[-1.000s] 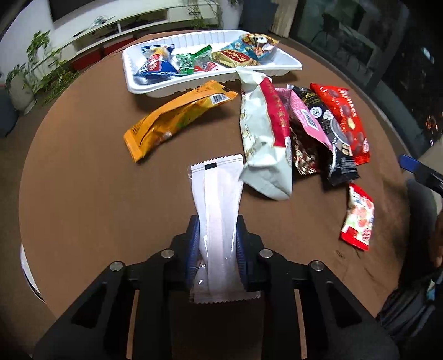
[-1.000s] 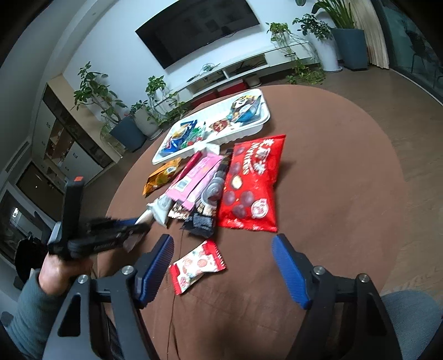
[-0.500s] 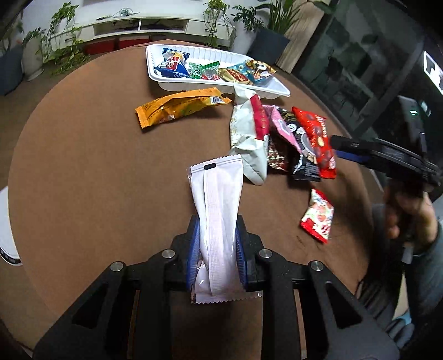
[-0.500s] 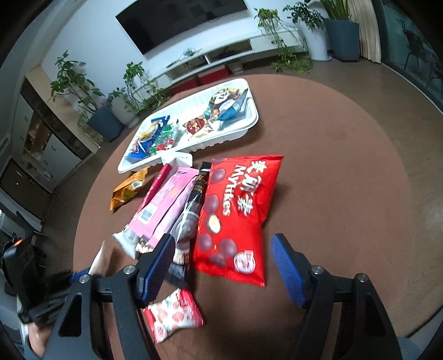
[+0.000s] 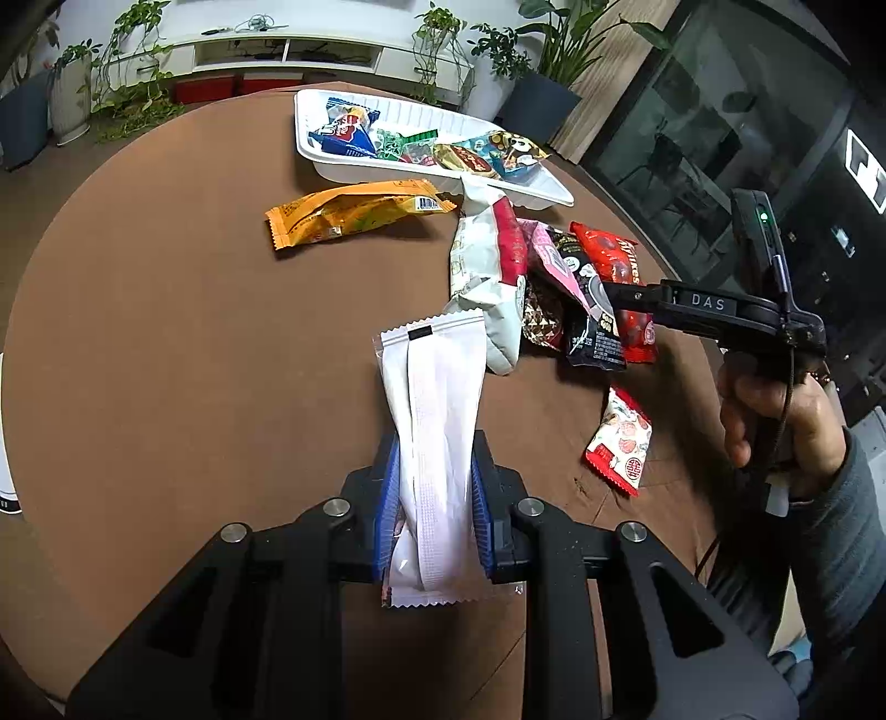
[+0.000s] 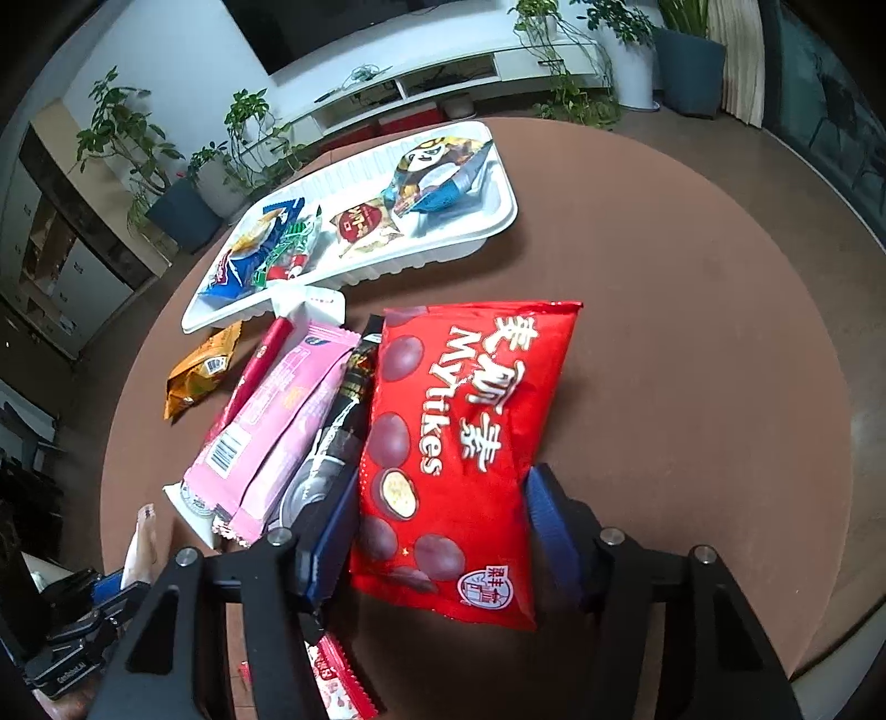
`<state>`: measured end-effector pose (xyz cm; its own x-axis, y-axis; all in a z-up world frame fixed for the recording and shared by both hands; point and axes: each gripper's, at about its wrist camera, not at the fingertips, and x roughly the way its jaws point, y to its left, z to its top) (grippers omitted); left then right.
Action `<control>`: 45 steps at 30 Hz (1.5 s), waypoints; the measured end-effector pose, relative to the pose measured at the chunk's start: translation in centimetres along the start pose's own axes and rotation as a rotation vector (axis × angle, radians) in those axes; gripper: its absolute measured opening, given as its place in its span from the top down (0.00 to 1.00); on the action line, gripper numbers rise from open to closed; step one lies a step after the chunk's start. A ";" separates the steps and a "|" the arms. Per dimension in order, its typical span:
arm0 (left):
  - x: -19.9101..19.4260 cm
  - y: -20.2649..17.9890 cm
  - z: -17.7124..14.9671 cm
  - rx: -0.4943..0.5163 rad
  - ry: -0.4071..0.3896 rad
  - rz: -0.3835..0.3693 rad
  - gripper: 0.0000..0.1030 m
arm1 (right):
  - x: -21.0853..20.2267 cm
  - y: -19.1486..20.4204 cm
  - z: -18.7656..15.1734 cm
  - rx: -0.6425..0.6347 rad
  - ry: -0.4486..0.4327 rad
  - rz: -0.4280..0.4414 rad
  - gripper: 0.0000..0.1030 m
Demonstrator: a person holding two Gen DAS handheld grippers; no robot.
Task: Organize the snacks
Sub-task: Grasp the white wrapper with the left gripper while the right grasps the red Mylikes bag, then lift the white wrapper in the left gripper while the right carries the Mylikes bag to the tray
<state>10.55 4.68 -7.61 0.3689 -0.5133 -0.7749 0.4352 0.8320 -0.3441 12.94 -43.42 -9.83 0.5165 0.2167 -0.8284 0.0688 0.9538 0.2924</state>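
A round brown table (image 5: 166,332) fills most of both views. Behind it the room shows a low white shelf unit (image 5: 288,52) along the wall, potted plants (image 5: 554,83) on the floor, a dark screen on the white wall and dark glass to the right.

A white tray (image 5: 443,171) sits at the far side of the table with several small wrapped snacks inside. Just in front of it lies an orange packet (image 5: 354,213), its long axis roughly parallel to the tray.

The left gripper (image 5: 433,509) is clamped on a white packet (image 5: 434,432), pinching it near its lower end. The packet's long axis runs straight ahead along the fingers, its far end pointing toward the tray.

To the right, a cluster of packets lies side by side, their long axes running toward the tray. The right gripper (image 6: 443,531) stands wide apart, one blue finger on each side of the near end of the red chocolate bag (image 6: 465,443); whether the fingers touch it I cannot tell. A pink packet (image 6: 277,426) and a black one (image 6: 338,437) lie beside that bag. A small red-and-white packet (image 5: 620,443) lies apart, nearer the table's edge.
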 end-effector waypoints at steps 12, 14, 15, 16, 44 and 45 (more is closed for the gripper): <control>-0.3 0.3 -0.2 -0.013 -0.005 -0.008 0.79 | -1.0 -1.5 -0.8 0.026 -0.016 0.022 0.64; -0.4 0.4 -0.1 -0.018 -0.010 -0.010 0.79 | -1.4 -1.7 -1.0 0.035 -0.018 0.029 0.67; -0.5 0.4 -0.1 -0.020 -0.012 -0.012 0.79 | -1.7 -1.8 -1.2 0.040 -0.021 0.032 0.68; -0.5 0.5 -0.1 -0.021 -0.013 -0.013 0.79 | -2.0 -1.9 -1.3 0.044 -0.023 0.035 0.69; -4.1 3.0 3.6 -0.098 -0.136 -0.037 0.79 | -9.9 -10.6 -0.9 0.241 -0.161 0.068 0.69; -4.3 3.1 4.0 -0.094 -0.141 -0.031 0.79 | -10.1 -10.8 -0.6 0.242 -0.164 0.067 0.69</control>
<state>13.61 8.62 -3.25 0.4705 -0.5584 -0.6832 0.3724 0.8276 -0.4199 6.49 -55.75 -4.90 0.6566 0.2218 -0.7209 0.2216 0.8569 0.4654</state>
